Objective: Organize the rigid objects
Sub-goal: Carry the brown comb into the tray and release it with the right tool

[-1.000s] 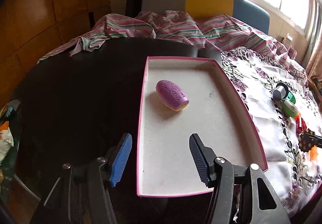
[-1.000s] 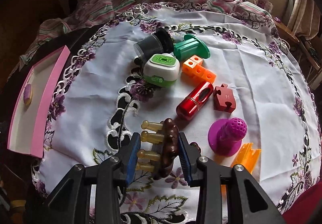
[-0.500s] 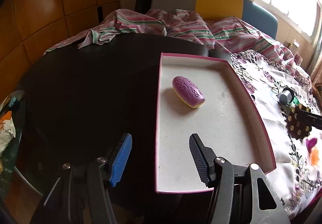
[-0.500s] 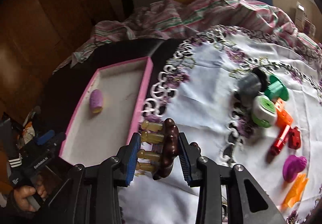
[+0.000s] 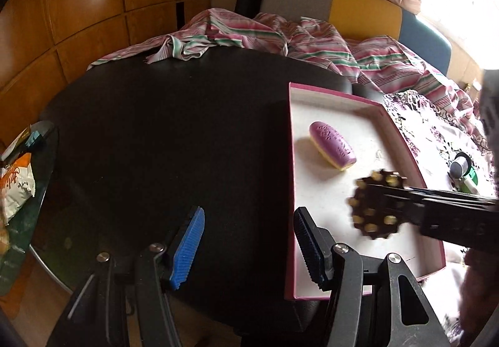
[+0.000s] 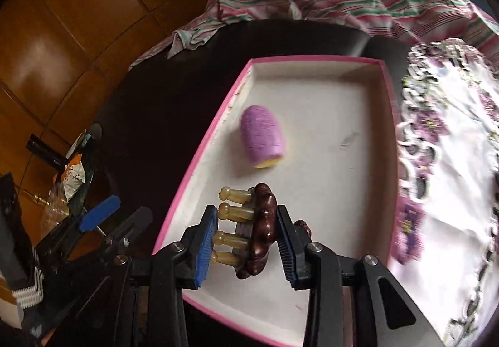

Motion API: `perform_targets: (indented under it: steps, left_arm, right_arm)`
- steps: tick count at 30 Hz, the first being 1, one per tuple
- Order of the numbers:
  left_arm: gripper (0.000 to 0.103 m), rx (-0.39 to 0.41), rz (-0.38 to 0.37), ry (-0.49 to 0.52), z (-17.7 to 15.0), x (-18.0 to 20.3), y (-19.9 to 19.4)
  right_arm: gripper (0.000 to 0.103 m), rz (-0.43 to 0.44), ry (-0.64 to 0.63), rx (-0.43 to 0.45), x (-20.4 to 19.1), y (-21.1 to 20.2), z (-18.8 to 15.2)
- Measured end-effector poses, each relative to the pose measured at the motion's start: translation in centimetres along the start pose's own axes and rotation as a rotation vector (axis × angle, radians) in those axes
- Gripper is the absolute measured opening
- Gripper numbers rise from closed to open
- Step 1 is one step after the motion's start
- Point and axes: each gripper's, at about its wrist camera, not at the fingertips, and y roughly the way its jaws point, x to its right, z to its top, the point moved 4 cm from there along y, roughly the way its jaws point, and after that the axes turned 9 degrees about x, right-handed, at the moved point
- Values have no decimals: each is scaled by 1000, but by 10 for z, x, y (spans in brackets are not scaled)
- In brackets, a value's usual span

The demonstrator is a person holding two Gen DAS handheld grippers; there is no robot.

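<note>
We hold the right tongs (image 6: 246,241) closed on a dark brown wooden massager (image 6: 260,228). Its blue pads press on the two sides, one on the pale peg tips and one on the brown back. The massager's long axis runs along the fingers, away from the camera, and its yellowish pegs (image 6: 235,212) point to the left side of the right wrist view. It hangs above the near part of the pink-edged tray (image 6: 202,147), and we cannot tell if it touches the white floor.

In the tray lies a purple oval piece (image 6: 262,136) with a yellow underside. Its long axis goes diagonally, the rounded end toward the far left corner of the tray. It is apart from the massager.

Our left tongs (image 5: 248,247) are wide open and hold nothing. They hover over the black table (image 5: 162,134), just beside the tray's left wall (image 5: 290,191). From this side the massager (image 5: 372,205) shows its pegs toward us, a little blurred. A flowered white cloth (image 6: 452,159) lies right of the tray.
</note>
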Motion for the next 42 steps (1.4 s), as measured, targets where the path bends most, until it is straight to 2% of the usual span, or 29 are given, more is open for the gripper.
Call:
perform_targets:
  steps: [4, 5, 7, 9, 11, 23, 29, 34, 42]
  left_arm:
    - [60, -6, -1, -2, -1, -1, 1]
    - [60, -5, -1, -4, -1, -1, 1]
    - [65, 1, -3, -11, 0, -2, -1]
    - [66, 12, -1, -16, 1, -2, -3]
    - [67, 17, -4, -10, 2, 0, -4]
    - [67, 41, -34, 35, 6, 16, -17]
    - [69, 53, -47, 53, 8, 26, -23]
    - [74, 61, -56, 58, 9, 31, -28]
    - [76, 68, -69, 81, 11, 40, -32]
  right_arm:
    - [41, 32, 16, -29, -7, 18, 0]
    - [46, 42, 22, -26, -8, 18, 1]
    - [48, 66, 38, -5, -8, 11, 2]
    - [53, 62, 40, 27, -6, 1, 4]
    - [54, 53, 49, 57, -2, -10, 6]
    - [54, -92, 63, 143, 32, -56, -4]
    - [54, -188, 11, 187, 40, -72, -8]
    - [54, -264, -30, 223, 41, -84, -10]
    - [55, -324, -44, 237, 50, -94, -15]
